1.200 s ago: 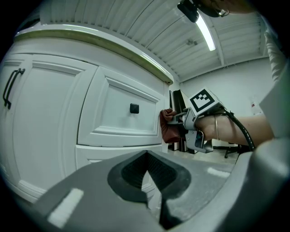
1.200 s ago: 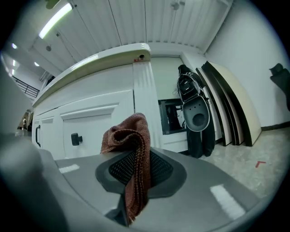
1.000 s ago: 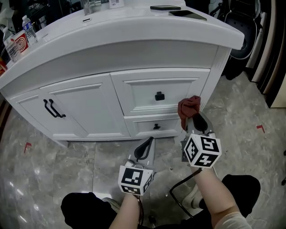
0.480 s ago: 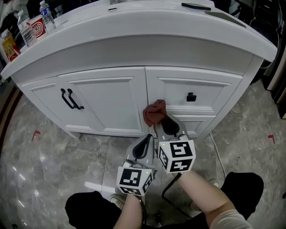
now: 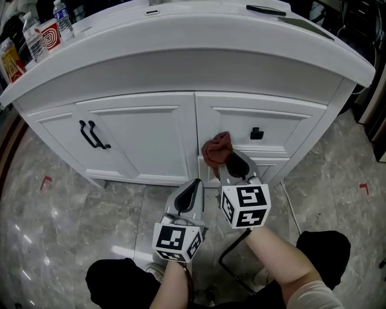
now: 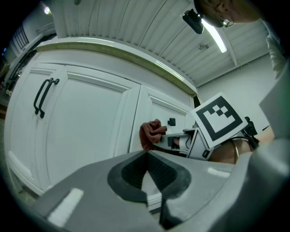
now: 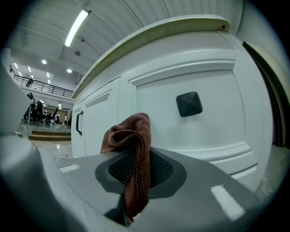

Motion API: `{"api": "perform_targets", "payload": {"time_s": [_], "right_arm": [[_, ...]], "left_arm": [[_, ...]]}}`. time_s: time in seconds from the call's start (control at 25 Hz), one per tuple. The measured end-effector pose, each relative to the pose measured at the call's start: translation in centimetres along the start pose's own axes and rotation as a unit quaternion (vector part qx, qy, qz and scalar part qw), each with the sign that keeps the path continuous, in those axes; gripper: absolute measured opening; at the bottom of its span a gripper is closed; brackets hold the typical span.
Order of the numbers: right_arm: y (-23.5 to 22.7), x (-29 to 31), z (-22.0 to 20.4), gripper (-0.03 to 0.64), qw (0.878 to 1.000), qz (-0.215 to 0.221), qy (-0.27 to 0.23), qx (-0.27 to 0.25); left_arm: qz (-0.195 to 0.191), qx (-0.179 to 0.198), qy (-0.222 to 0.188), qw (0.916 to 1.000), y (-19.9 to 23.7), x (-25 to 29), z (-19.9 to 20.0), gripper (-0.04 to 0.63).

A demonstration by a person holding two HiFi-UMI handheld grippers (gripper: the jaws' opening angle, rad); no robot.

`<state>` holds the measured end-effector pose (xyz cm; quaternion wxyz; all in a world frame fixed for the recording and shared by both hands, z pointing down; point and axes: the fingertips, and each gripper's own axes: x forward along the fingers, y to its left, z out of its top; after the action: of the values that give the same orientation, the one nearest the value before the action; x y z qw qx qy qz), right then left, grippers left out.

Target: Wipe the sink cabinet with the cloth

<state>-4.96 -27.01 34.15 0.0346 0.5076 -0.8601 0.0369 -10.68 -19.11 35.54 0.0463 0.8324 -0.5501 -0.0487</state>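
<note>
A white sink cabinet [image 5: 132, 136] fills the upper half of the head view, with a door at the left and drawers at the right. My right gripper [image 5: 228, 162] is shut on a reddish-brown cloth [image 5: 216, 149], which bunches against the cabinet front near the seam between door and upper drawer [image 5: 277, 127]. The cloth [image 7: 131, 149] hangs between the right gripper's jaws, left of a black drawer knob [image 7: 189, 103]. My left gripper [image 5: 190, 198] hangs lower and nearer to me, shut and holding nothing. From the left gripper view the cloth [image 6: 150, 132] shows ahead.
Two black pull handles [image 5: 90, 134] sit on the left door. Bottles and a cup [image 5: 42, 33] stand on the countertop's far left. Dark flat objects [image 5: 265, 9] lie on the top at the right. Grey marble floor [image 5: 54, 229] surrounds the cabinet; a black cable [image 5: 232, 253] runs by my legs.
The right gripper carried the cloth leftward from the lower drawer area to the door-drawer seam, then edged slightly right and up. The left gripper barely moved.
</note>
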Motion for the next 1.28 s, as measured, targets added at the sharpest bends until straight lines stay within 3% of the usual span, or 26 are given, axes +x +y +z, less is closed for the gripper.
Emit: {"api": "perform_targets", "payload": {"time_s": [0.48, 0.88, 1.28], "right_arm": [[-7.4, -3.8, -0.2, 0.092, 0.998, -0.061, 0.003, 0.015], [-16.0, -8.3, -0.6, 0.092, 0.987, -0.149, 0.001, 0.056], [-19.7, -10.9, -1.8, 0.092, 0.978, -0.192, 0.011, 0.079]], "left_arm": [[-0.041, 0.007, 0.016, 0.999, -4.3, 2.0, -0.9, 0.0], [-0.079, 0.011, 0.031, 0.9964, -8.2, 3.4, -2.3, 0.0], [-0.083, 0.01, 0.043, 0.9956, -9.3, 3.5, -3.5, 0.0]]}}
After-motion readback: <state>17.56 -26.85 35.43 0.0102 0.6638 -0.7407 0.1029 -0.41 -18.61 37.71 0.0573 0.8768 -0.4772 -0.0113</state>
